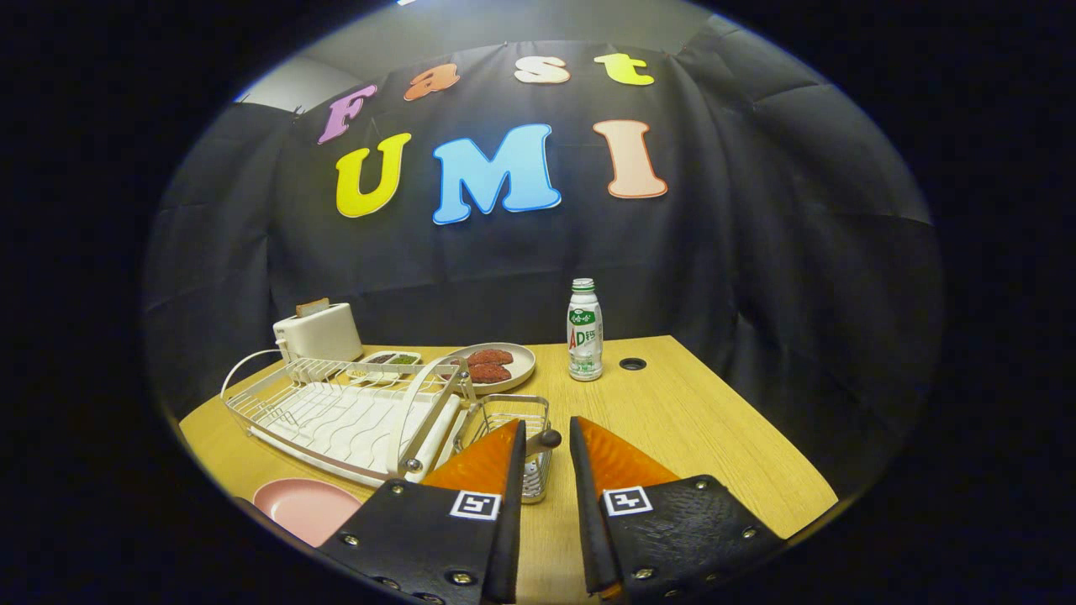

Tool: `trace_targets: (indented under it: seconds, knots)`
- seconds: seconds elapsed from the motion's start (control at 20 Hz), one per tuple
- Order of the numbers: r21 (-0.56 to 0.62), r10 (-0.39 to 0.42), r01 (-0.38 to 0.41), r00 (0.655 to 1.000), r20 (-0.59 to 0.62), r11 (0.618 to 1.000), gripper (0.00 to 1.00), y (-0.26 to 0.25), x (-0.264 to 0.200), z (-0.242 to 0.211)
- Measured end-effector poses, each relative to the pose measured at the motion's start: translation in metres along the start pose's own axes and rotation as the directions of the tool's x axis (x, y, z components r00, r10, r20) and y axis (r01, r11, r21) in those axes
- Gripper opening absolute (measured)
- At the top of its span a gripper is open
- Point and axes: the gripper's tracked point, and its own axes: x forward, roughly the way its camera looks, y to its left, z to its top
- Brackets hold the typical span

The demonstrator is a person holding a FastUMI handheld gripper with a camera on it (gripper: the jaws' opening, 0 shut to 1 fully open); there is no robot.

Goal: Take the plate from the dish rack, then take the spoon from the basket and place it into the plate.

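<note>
— Where's the spoon (545, 439)?
— Its dark rounded handle end pokes up from the wire basket (513, 420), right in the gap between the fingertips of the gripper (548, 437).
— Gripped?
— Can't tell; the fingers stand a narrow slot apart, the handle about level with their tips.
— And the plate (304, 507)?
— Pink, round, smooth, flat on the wood-grain table (689, 420), just beside the white wire dish rack (336, 412).
— Beyond?
— A white toaster (319, 332), a dish of reddish patties (496, 367), a green-labelled bottle (585, 329).

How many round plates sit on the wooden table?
2: a pink plate near the white wire dish rack, left of the open gripper; a beige plate holding reddish food, behind the rack.
</note>
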Motion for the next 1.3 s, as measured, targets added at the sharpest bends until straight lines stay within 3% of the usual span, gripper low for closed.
trace_targets:
  seconds: [0.4,0.55,0.7,0.9,1.3]
  knots:
    - [0.141,0.015,-0.023,0.998,0.056,0.990,0.23,0.004,0.032,0.001]
    - [0.143,0.025,-0.028,0.999,0.023,0.989,0.07,0.008,0.032,0.004]
    - [0.088,0.044,-0.043,0.999,-0.004,0.995,0.03,0.018,0.031,0.010]
    - [0.036,0.024,-0.023,0.999,-0.029,0.999,0.03,0.021,0.023,0.025]
    - [0.088,0.045,-0.042,0.998,-0.037,0.995,0.03,0.021,-0.003,0.068]
